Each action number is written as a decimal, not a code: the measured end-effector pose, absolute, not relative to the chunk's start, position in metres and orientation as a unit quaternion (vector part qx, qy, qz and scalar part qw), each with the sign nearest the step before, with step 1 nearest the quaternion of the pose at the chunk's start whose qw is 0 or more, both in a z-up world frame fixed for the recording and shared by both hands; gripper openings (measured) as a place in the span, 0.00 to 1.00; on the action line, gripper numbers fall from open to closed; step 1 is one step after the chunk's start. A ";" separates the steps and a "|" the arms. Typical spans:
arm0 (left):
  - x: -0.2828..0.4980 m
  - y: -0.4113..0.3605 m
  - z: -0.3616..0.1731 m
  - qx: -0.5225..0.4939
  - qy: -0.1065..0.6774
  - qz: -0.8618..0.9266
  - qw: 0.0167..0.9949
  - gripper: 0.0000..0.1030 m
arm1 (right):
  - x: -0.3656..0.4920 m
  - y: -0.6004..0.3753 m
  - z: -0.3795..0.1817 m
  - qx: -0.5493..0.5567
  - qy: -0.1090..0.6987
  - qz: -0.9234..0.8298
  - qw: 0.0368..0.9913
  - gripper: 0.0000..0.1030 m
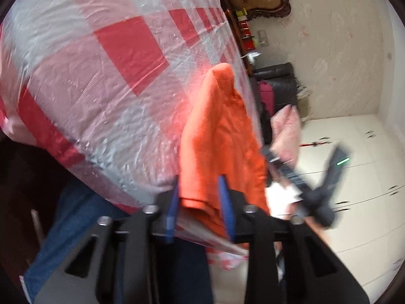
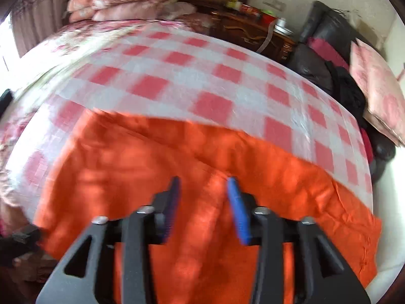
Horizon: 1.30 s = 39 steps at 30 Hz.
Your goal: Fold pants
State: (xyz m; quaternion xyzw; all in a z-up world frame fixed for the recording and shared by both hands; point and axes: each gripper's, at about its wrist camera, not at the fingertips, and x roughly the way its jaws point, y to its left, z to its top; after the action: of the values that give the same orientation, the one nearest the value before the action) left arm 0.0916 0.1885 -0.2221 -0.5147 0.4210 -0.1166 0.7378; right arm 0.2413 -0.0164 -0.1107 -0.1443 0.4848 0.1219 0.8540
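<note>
Orange pants (image 2: 202, 157) lie spread across the near part of a bed under a red-and-white checked plastic sheet (image 2: 215, 76). In the left wrist view the pants (image 1: 222, 131) run away along the bed's edge. Their near hem sits between the blue pads of my left gripper (image 1: 198, 195), whose jaws stand apart around the cloth. My right gripper (image 2: 203, 185) hovers over the middle of the pants, open, with nothing pinched. It also shows, blurred, at the right of the left wrist view as the right gripper (image 1: 273, 157), beside the pants' far side.
Pink floral pillows (image 2: 121, 2) are stacked at the head of the bed. A dark wooden nightstand (image 2: 255, 35) with small boxes and a black leather chair (image 2: 326, 38) stand beyond the bed. White floor tiles (image 1: 354, 152) lie to the right. The person's jeans (image 1: 65, 217) are close below.
</note>
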 end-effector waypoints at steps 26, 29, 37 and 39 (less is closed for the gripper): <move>0.069 0.070 -0.114 -0.074 0.337 -0.032 0.938 0.07 | 0.253 0.140 -0.099 -0.270 0.591 0.191 0.736 0.72; 0.065 0.064 -0.110 -0.062 0.329 -0.037 0.942 0.07 | 0.247 0.148 -0.119 -0.317 0.595 0.176 0.717 0.71; 0.060 0.090 -0.087 -0.102 0.304 -0.038 0.947 0.07 | 0.259 0.126 -0.103 -0.270 0.600 0.216 0.721 0.05; 0.060 0.110 -0.071 -0.118 0.292 -0.028 0.949 0.07 | 0.265 0.127 -0.085 -0.231 0.600 0.232 0.730 0.05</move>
State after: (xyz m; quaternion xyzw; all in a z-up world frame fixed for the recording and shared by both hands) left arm 0.0601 0.1101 -0.0713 -0.1179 0.2916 -0.0285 0.9488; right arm 0.2650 0.1273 -0.0854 -0.2311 0.5998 0.2319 0.7301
